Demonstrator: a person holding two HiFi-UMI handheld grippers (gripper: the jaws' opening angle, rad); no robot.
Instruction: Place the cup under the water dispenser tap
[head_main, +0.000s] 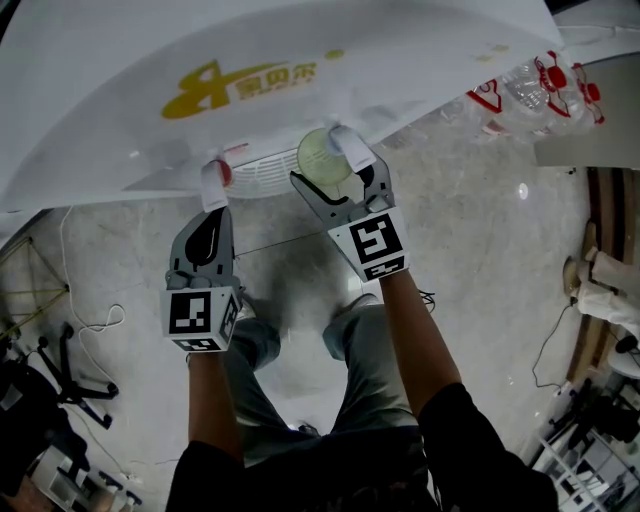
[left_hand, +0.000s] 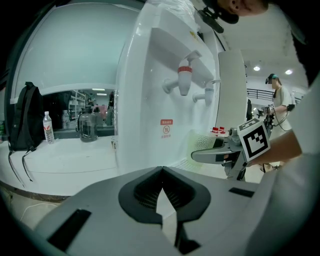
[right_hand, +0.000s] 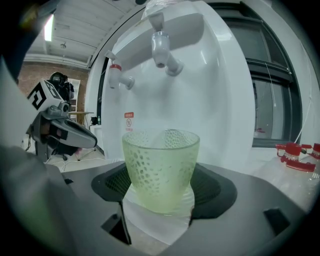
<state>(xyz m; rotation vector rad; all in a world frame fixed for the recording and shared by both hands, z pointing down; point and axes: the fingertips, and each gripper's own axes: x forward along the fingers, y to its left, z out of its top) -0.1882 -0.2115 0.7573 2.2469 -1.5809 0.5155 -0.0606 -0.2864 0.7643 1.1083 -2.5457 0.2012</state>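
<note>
A pale green dimpled cup stands upright between the jaws of my right gripper, which is shut on it. In the head view the cup hangs over the white drip tray, with the right gripper just under the white tap. In the right gripper view that white tap is directly above the cup, and the red tap is to its left. My left gripper is shut and empty, below the red tap. The left gripper view shows its jaws closed before the dispenser.
The dispenser's large white top overhangs both grippers. Water bottles with red caps lie at the right. Cables trail over the floor at the left. A black backpack and a jug sit on a counter. A person stands beyond.
</note>
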